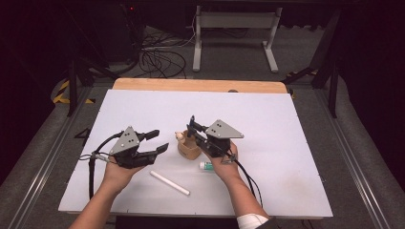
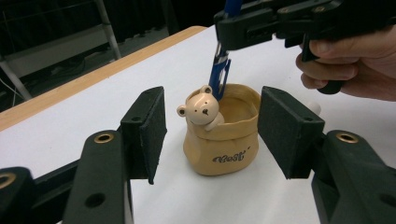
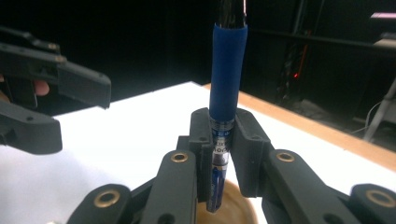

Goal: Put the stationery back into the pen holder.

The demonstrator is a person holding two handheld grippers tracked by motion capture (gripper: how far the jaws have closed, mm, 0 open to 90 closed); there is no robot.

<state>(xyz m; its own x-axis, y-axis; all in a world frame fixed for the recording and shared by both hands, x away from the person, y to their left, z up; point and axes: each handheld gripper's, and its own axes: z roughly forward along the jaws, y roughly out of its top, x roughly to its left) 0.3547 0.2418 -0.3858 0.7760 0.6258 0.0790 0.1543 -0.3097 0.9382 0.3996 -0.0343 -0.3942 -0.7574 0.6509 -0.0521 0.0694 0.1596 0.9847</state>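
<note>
A tan pot (image 1: 188, 147) (image 2: 223, 135) with a small bear head on its rim stands mid-table. My right gripper (image 1: 195, 131) (image 3: 223, 126) is shut on a blue pen (image 3: 227, 74) (image 2: 219, 70), held upright right over the pot, with its lower end dipping into the pot's mouth (image 3: 233, 210) behind the bear. My left gripper (image 1: 157, 141) (image 2: 215, 128) is open just left of the pot. Its two pads (image 2: 144, 126) stand on either side of the pot, apart from it.
On the white tabletop (image 1: 286, 143), a white stick (image 1: 169, 182) lies near the front edge and a small white-and-green tube (image 1: 206, 165) lies beside my right hand. A wooden strip (image 1: 200, 85) marks the far edge. Beyond it are a white frame (image 1: 234, 28) and floor cables (image 1: 157, 57).
</note>
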